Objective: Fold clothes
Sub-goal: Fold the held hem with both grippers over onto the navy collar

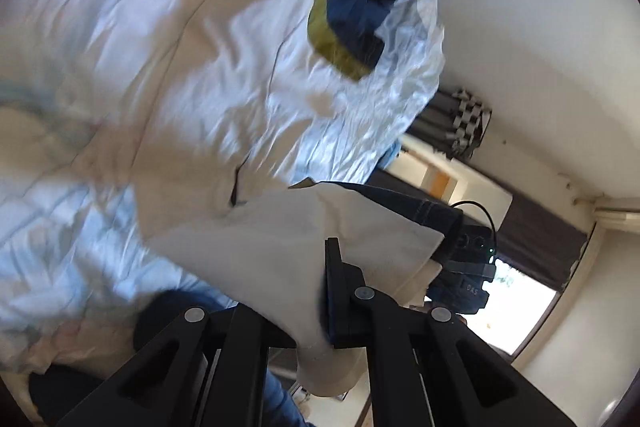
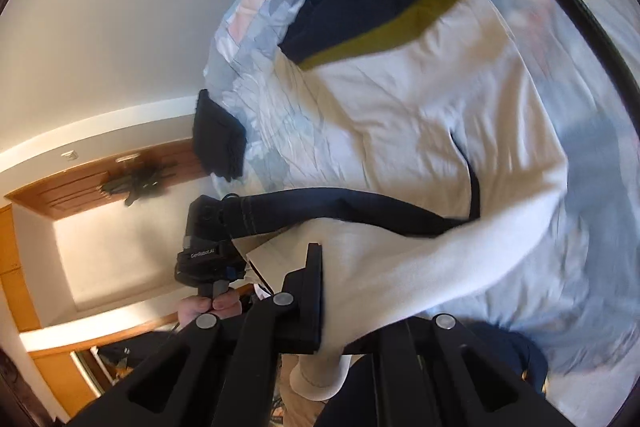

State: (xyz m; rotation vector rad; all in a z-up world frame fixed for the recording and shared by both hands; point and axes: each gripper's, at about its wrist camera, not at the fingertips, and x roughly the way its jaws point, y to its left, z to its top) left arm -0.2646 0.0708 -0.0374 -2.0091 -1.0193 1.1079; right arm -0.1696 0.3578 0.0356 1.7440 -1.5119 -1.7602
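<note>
A cream sweatshirt (image 1: 192,99) with a navy top and an olive band lies on the bed, its lower part lifted off the sheet. My left gripper (image 1: 298,281) is shut on a cream fold of it; cloth hides one finger. My right gripper (image 2: 340,279) is likewise shut on cream cloth of the sweatshirt (image 2: 420,107). The navy hem band (image 2: 340,211) stretches between the two grippers. In each view the other gripper shows beside the hem: the right gripper (image 1: 452,243) and the left gripper (image 2: 228,223), with a hand (image 2: 208,307) beneath it.
The bed has a crumpled pale blue patterned sheet (image 1: 72,235). A folded dark garment (image 2: 218,135) rests at the bed's edge. A wooden door (image 2: 80,187) stands beyond, as do a bright window (image 1: 520,311) and a grey curtain (image 1: 540,231).
</note>
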